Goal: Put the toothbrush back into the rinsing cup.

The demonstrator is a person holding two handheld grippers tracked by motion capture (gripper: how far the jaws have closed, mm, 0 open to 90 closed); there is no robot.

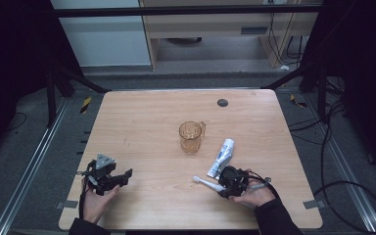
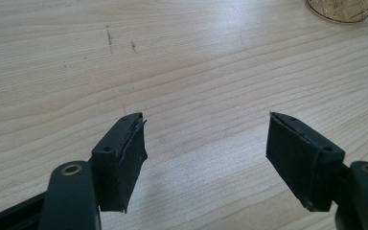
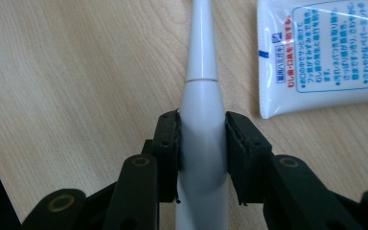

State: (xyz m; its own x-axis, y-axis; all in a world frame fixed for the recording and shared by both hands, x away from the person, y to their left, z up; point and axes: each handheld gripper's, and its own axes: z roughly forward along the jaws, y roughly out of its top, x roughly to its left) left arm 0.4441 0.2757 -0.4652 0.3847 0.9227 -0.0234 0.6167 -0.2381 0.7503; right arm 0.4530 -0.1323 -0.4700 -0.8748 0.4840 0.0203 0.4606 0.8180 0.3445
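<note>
- Toothbrush, white plastic and electric-looking point(image 3: 200, 96), sits clamped in my right gripper point(image 3: 202, 143); both black pads press its thick body, and its slim neck points away over the pale wooden table point(image 1: 142, 117).
- From the high view, the toothbrush point(image 1: 206, 183) lies low at the table's right front, its head toward the middle.
- My left gripper point(image 2: 206, 143) hangs wide apart over bare wood, holding and touching nothing.
- My right gripper view shows blue print on the white toothpaste tube point(image 3: 323, 52) just beside the brush.
- The high view alone shows the amber see-through handled cup point(image 1: 191, 136) behind the tube point(image 1: 221, 157), mid-table.
</note>
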